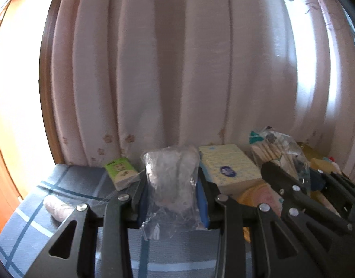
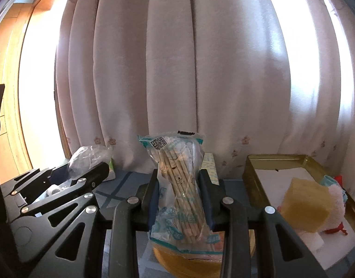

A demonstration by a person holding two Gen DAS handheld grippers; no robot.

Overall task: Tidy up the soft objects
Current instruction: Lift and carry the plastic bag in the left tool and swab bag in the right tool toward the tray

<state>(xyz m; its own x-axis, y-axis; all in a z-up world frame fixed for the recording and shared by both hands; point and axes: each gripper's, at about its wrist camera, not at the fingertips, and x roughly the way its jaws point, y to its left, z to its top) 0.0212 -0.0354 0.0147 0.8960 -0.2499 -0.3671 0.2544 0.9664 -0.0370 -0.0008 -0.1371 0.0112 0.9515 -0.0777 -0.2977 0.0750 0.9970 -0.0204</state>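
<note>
Left gripper [image 1: 171, 199] is clamping a clear plastic bag [image 1: 171, 180] of white soft stuff, both blue pads pressing its sides, bag standing upright between them over the blue plaid cloth [image 1: 29, 222]. Right gripper [image 2: 180, 199] is gripping a printed bag of cotton swabs [image 2: 179, 185], sticks upright, pinched at the waist.

Left view: a pale roll [image 1: 58, 208] is lying on the cloth at 9 o'clock of the gripper. A green-and-white small pack [image 1: 121, 172] is sitting at 11 o'clock, a dotted tissue pack [image 1: 228, 164] at 1 o'clock, just beside the held bag.

Right view: a round yellow tin [image 2: 189, 261] is sitting under the swab bag. A gold tray [image 2: 254, 171] is lying at 3 o'clock, holding a yellow sponge [image 2: 305, 203] and a pink plush toy [image 2: 335, 199], touching each other.

Pink curtains [image 2: 172, 69] are hanging at 12 o'clock, behind everything.
</note>
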